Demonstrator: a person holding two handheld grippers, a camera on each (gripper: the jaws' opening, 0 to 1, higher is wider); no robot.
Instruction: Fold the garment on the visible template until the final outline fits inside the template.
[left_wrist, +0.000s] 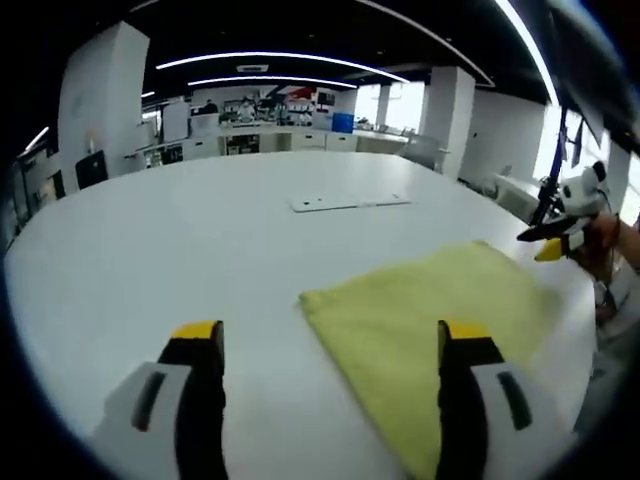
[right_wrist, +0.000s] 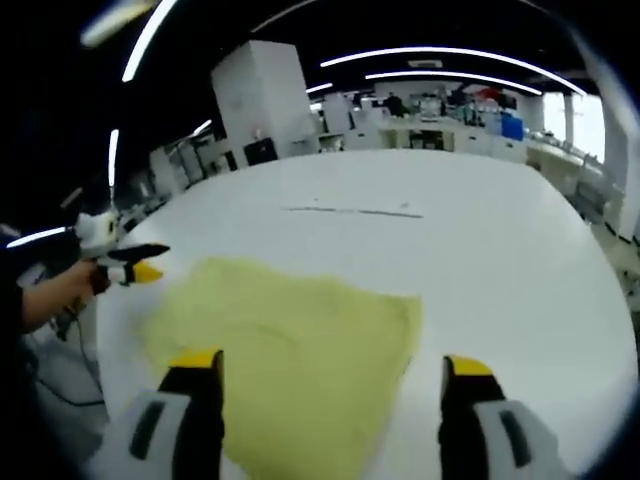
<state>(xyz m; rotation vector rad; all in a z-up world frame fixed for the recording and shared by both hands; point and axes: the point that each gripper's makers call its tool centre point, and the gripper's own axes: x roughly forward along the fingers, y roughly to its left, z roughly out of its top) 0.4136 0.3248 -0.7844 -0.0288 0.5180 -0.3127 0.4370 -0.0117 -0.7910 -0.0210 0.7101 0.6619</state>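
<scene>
A yellow cloth (left_wrist: 440, 305) lies flat on the white table (left_wrist: 200, 240), folded to a rough rectangle. My left gripper (left_wrist: 330, 332) hovers open above the cloth's near corner, with nothing between its fingers. The right gripper (left_wrist: 562, 232) shows at the cloth's far right side, held in a hand. In the right gripper view the yellow cloth (right_wrist: 290, 335) spreads ahead of my open right gripper (right_wrist: 330, 365), which holds nothing. The left gripper (right_wrist: 125, 258) hangs beyond the cloth's left edge. A thin flat white template (left_wrist: 350, 202) lies farther back on the table, apart from the cloth.
The flat template (right_wrist: 350, 211) is a pale strip mid-table in the right gripper view. A person's hand (right_wrist: 55, 285) holds the left gripper by the table edge. Shelves, pillars and desks stand far behind the white table (right_wrist: 500, 260).
</scene>
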